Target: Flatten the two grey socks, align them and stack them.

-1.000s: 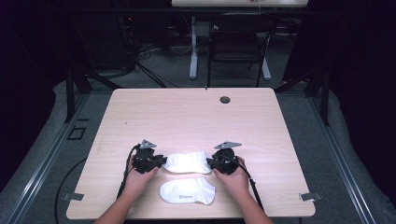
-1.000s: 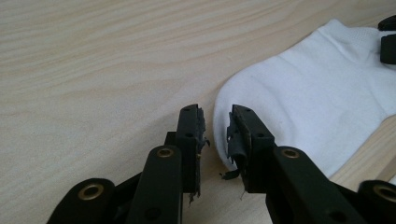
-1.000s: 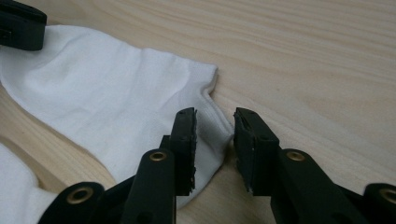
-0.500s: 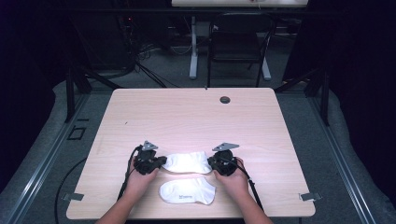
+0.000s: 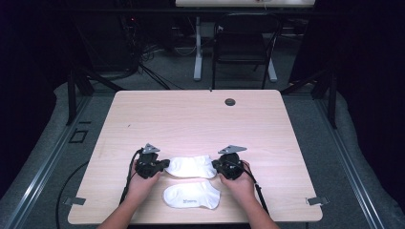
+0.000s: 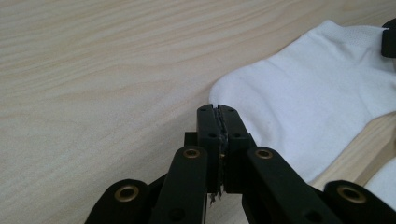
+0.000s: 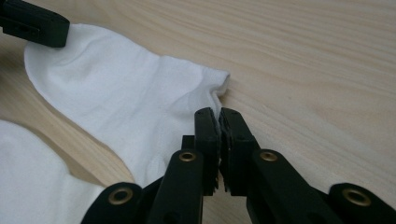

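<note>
A white sock [image 5: 191, 166] is laid flat on the worktop [image 5: 200, 119], just behind a second sock [image 5: 191, 195]; its toe edge is pinched by the closed left gripper [image 5: 163, 164]; its cuff edge is clamped by the right gripper [image 5: 216, 165], jaws pressed together.

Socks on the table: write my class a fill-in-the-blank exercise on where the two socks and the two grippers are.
1. The number of white socks lying on the wooden table is ____.
2. The left gripper and the right gripper sit at opposite ends of the ____ sock, counted from the person.
3. In both gripper views the black jaws stand ____.
4. The near sock lies between the person's two ____.

Missing words: two; far; closed; hands
</note>
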